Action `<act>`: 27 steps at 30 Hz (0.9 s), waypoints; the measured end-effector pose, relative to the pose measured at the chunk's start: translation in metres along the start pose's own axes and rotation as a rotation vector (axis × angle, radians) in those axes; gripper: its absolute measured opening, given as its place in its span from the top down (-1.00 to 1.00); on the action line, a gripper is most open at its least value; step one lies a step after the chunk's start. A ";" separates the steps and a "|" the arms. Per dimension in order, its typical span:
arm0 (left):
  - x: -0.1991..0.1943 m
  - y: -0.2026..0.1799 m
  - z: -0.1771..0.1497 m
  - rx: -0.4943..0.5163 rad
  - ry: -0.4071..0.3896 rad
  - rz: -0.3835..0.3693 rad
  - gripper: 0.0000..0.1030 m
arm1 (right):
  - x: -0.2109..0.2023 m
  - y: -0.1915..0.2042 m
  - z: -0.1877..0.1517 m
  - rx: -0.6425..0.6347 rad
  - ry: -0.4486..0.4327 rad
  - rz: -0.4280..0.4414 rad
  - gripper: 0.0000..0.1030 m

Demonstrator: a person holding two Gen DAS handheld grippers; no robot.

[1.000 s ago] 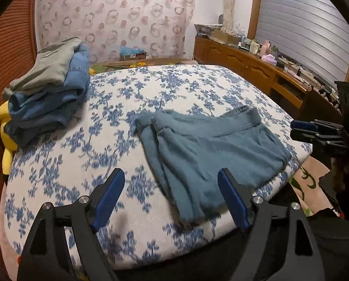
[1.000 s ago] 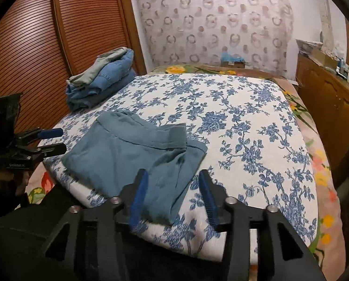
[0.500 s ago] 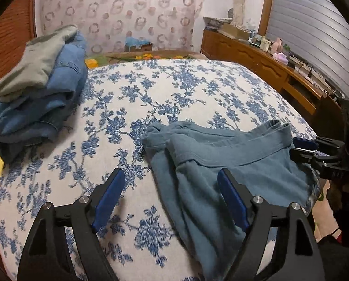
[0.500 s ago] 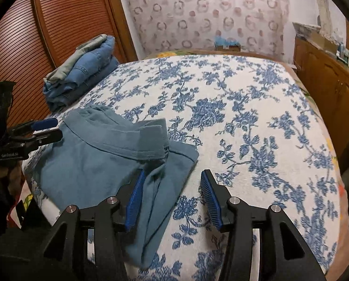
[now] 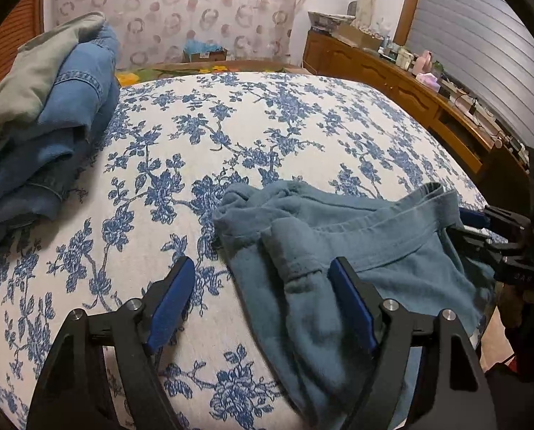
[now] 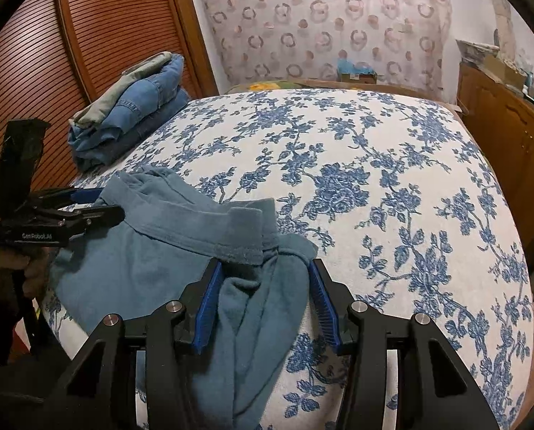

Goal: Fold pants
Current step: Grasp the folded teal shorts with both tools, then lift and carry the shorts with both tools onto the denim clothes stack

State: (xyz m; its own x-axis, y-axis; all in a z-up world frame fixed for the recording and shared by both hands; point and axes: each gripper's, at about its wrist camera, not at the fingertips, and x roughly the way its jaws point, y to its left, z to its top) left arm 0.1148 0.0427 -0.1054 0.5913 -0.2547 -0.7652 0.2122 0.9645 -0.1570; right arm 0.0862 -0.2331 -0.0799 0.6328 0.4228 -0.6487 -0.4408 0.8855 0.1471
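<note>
Teal pants lie folded and rumpled near the front edge of a bed with a blue floral cover. My left gripper hangs low over their leg end. Its jaws are closing, with a fold of cloth in the gap and the pads off it. My right gripper straddles a bunched fold just below the waistband of the pants. Its jaws are closing too, and the pads do not squeeze the cloth. Each view also shows the other gripper at the far end: the right gripper and the left gripper.
A stack of folded jeans with a grey-green garment on top sits at the bed's far left. Louvred wooden doors stand behind it. A cluttered wooden sideboard runs along the right. A hand holds the left gripper.
Both grippers have moved forward and down onto the pants, from the bed's front edge to straddling folds of cloth. Both pairs of jaws have narrowed a little.
</note>
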 end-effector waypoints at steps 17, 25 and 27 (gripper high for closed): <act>-0.022 -0.008 0.024 0.037 -0.061 -0.118 0.64 | 0.002 -0.004 0.029 0.038 -0.016 0.089 0.79; -0.042 0.009 0.057 0.020 -0.142 -0.084 0.65 | -0.005 0.007 0.070 -0.030 -0.096 0.100 0.80; -0.044 0.016 0.065 0.012 -0.154 -0.074 0.65 | -0.001 0.009 0.080 -0.051 -0.106 0.105 0.80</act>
State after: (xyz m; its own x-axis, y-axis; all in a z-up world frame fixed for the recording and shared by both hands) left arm 0.1426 0.0644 -0.0338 0.6858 -0.3338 -0.6468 0.2688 0.9420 -0.2012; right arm 0.1324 -0.2103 -0.0180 0.6435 0.5331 -0.5492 -0.5384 0.8253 0.1703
